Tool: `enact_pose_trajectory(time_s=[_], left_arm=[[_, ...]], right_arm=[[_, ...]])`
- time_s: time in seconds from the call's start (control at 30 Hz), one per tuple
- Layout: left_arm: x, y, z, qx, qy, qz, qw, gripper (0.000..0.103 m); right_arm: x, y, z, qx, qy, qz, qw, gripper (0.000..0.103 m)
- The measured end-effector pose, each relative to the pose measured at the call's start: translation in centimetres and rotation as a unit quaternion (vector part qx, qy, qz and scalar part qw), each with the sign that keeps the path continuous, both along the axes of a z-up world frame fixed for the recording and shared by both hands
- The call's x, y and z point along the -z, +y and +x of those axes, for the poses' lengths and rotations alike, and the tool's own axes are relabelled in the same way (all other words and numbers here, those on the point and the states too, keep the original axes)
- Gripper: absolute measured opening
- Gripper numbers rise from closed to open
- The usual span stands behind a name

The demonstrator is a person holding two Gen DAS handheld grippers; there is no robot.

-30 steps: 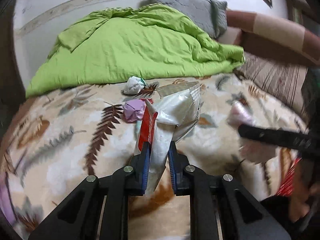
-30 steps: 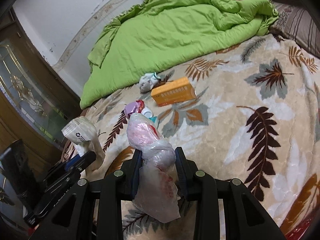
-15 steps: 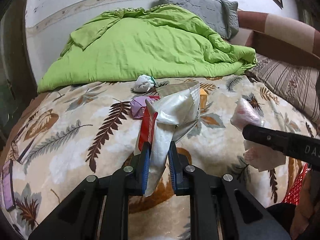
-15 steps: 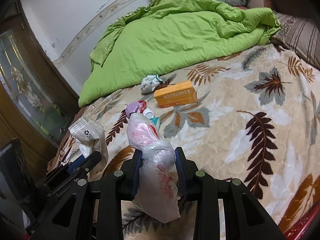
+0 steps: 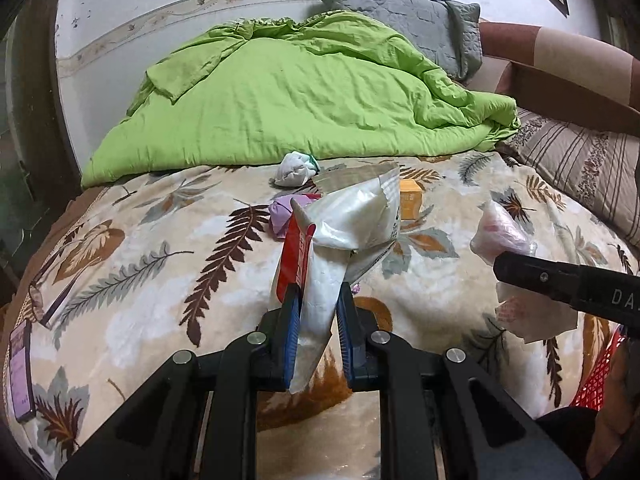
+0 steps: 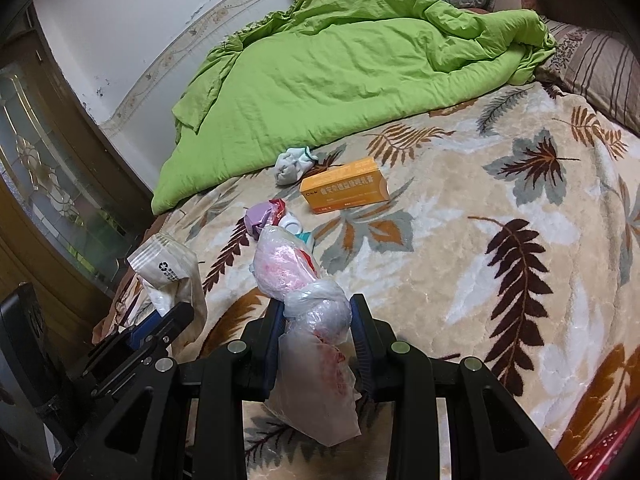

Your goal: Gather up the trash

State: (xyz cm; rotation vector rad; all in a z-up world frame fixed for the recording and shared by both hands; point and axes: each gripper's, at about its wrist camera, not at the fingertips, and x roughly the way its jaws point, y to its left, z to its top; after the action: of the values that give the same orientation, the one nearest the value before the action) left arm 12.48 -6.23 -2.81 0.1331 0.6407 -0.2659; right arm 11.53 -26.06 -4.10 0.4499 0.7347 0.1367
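Both grippers loaded, held over the near edge of the bed.

Left gripper (image 5: 318, 312) is clamped on a white-and-red wrapper (image 5: 344, 232); right gripper (image 6: 316, 320) pinches a knotted clear plastic bag (image 6: 304, 292). On the leaf-print blanket (image 6: 500, 280), near the green duvet's (image 6: 340, 60) edge: orange box (image 6: 344, 186), balled white cloth (image 6: 292, 164), purple wad (image 6: 258, 216).

Both rigs are looking the same: left gripper (image 5: 318, 304) and right gripper (image 6: 316, 314) are showing chunky black plastic arms, blue finger pads (image 5: 291, 336) and shiny round silver screws (image 5: 256, 337) near the frame's bottom.
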Motion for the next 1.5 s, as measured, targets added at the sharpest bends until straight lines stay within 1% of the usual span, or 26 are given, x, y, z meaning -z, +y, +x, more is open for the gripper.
enact_pose_trajectory(time_s=[1.13, 1.4, 1.5], left_arm=[[0.1, -0.1, -0.2, 0.003, 0.002, -0.001, 1.0, 0.017], [0.0, -0.5, -0.3, 0.009, 0.001, -0.004, 0.9999, 0.017], [-0.1, -0.7, -0.4, 0.017, 0.002, -0.008, 0.9998, 0.017]], right_arm=[[-0.1, 0.2, 0.0, 0.003, 0.001, -0.003, 1.0, 0.035], [-0.1, -0.6, -0.4, 0.011, 0.0, 0.003, 1.0, 0.035], [-0.2, -1.3, -0.7, 0.017, 0.008, 0.012, 1.0, 0.035]])
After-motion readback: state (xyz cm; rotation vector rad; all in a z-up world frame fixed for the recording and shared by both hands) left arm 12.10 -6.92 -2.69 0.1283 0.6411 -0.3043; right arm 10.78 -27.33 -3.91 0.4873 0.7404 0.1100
